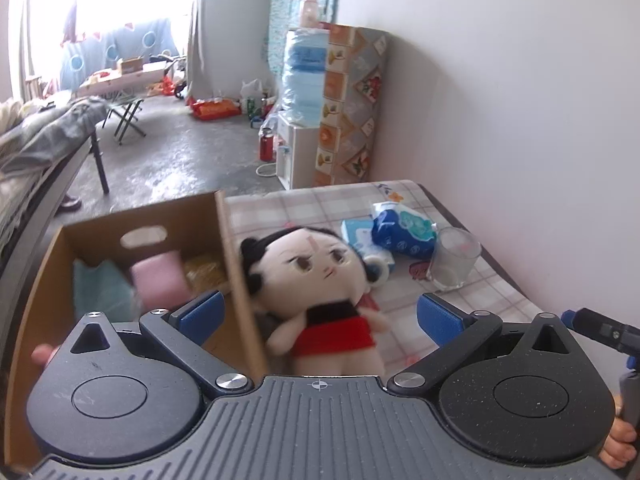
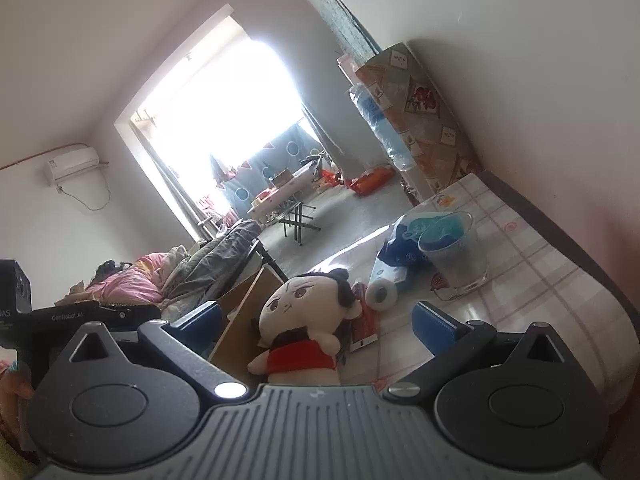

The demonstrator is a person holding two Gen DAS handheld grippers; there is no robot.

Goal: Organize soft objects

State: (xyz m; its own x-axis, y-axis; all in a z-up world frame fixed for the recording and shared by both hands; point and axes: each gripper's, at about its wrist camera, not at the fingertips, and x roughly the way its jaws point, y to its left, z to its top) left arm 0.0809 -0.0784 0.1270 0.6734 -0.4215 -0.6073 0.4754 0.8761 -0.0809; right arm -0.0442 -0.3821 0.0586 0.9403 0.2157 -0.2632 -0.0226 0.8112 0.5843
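Both jaws are spread wide and nothing is gripped. The left gripper [image 1: 318, 312] is held low before a plush doll with black hair and a red skirt [image 1: 320, 292], which leans against the outer wall of an open brown cardboard box [image 1: 232, 264] — a pink cloth [image 1: 158, 280] and a teal one [image 1: 100, 288] are seen inside. The right gripper [image 2: 316, 320] faces the same doll; beyond it stand a clear glass tumbler [image 2: 456, 256] and a blue tissue pack [image 2: 400, 240].

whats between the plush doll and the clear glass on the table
In the left wrist view, a white tissue roll and blue soft packs lie between the plush doll and the clear glass.
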